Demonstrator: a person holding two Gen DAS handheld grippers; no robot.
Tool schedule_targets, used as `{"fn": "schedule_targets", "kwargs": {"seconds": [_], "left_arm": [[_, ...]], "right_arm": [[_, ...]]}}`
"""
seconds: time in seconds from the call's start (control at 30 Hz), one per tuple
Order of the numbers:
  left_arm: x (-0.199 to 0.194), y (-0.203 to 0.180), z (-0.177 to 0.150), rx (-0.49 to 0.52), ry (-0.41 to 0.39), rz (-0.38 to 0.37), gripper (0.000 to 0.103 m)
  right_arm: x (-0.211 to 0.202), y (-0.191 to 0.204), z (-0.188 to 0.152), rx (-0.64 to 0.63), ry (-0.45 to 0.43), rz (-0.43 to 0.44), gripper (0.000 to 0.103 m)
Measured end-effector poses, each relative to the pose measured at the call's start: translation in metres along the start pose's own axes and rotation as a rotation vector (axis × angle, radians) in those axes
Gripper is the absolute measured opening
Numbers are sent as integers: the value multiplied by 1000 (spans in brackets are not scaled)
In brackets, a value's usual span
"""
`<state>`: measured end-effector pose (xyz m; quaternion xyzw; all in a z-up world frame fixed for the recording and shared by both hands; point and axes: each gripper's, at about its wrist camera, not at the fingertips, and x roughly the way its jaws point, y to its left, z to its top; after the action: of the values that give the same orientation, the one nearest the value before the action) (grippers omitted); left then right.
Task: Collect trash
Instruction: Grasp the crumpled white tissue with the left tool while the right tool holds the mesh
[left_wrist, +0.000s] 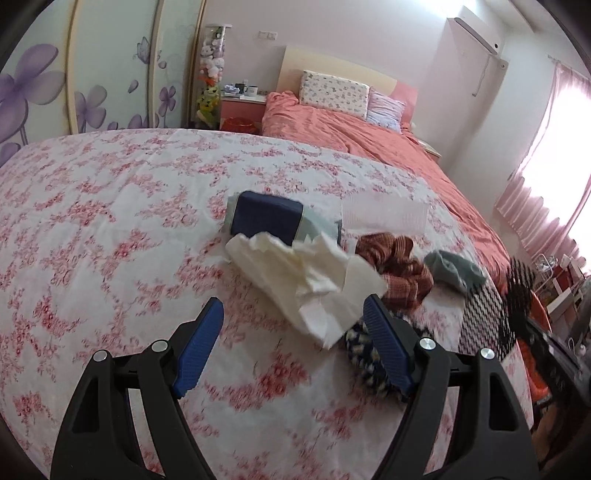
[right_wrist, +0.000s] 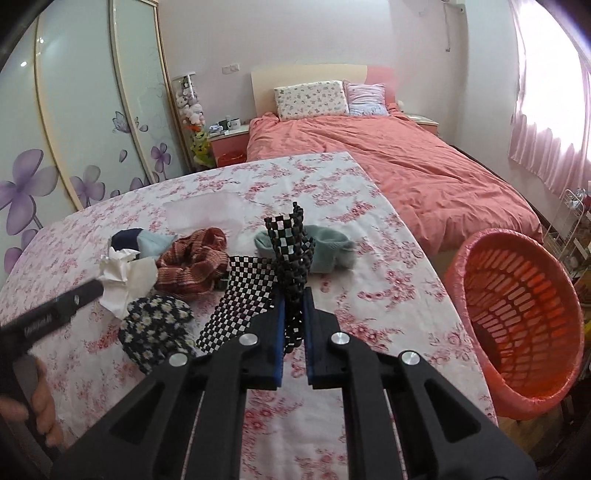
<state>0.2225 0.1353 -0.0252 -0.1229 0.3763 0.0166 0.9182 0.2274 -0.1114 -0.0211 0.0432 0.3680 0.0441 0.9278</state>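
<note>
Right gripper (right_wrist: 294, 295) clamped tight on the black-and-white checkered cloth (right_wrist: 243, 295), one fold standing up between the pads, the rest trailing on the floral tablecloth (right_wrist: 369, 258). Left gripper (left_wrist: 293, 325) spread wide, holding nothing, crumpled white tissue (left_wrist: 310, 277) just ahead between its fingers. Orange basket (right_wrist: 517, 314) sits off the table's right edge. Judgement: lift the cloth clear before swinging to the basket, so the tail doesn't drag neighbouring socks. Lettering on the left gripper's side is blurred, unreadable.
</note>
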Motion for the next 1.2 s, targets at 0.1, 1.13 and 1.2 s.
{"fn": "schedule_targets", "kwargs": {"seconds": [0.1, 1.13, 1.2], "left_arm": [[11, -6, 6, 0, 13, 24, 77], [-28, -6, 4, 17, -88, 77, 38], [-36, -11, 4, 25, -97, 68, 38]], "right_arm": [[2, -3, -3, 9, 8, 1, 9], [-42, -28, -10, 54, -56, -5, 10], [-48, -29, -10, 56, -68, -7, 10]]}}
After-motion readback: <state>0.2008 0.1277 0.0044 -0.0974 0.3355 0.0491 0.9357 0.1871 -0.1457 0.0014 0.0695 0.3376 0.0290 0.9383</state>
